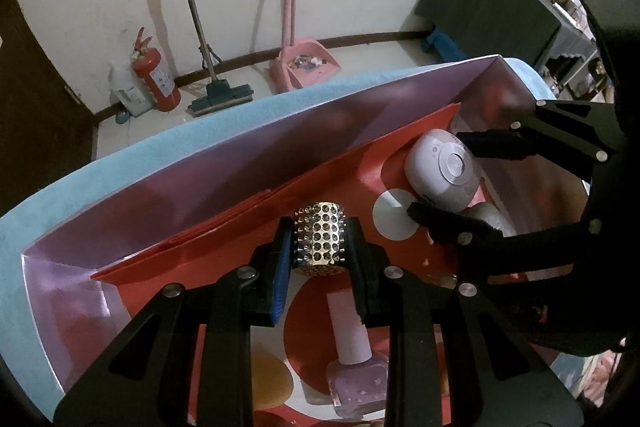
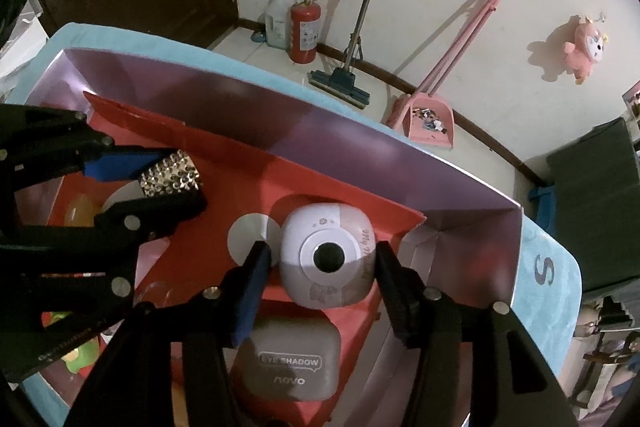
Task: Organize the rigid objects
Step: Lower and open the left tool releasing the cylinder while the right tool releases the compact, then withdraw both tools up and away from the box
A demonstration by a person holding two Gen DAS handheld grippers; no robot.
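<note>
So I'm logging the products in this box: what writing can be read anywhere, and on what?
"EYE SHADOW": grey compact case, in the box.
"novo": same case, lower down.
"S": blue cloth beside the box.
Cursive script on the white round device: too distorted to read.
Fire extinguisher label: too small.

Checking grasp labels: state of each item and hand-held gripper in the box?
Studded metal cylinder: clamped in left hand-held gripper, shut.
White round device: lies in box between right hand-held gripper pads; gaps both sides, open.
Nail polish bottle: lying in box, capped.
Eyeshadow case: closed, in box.
Box: open-topped.
</note>
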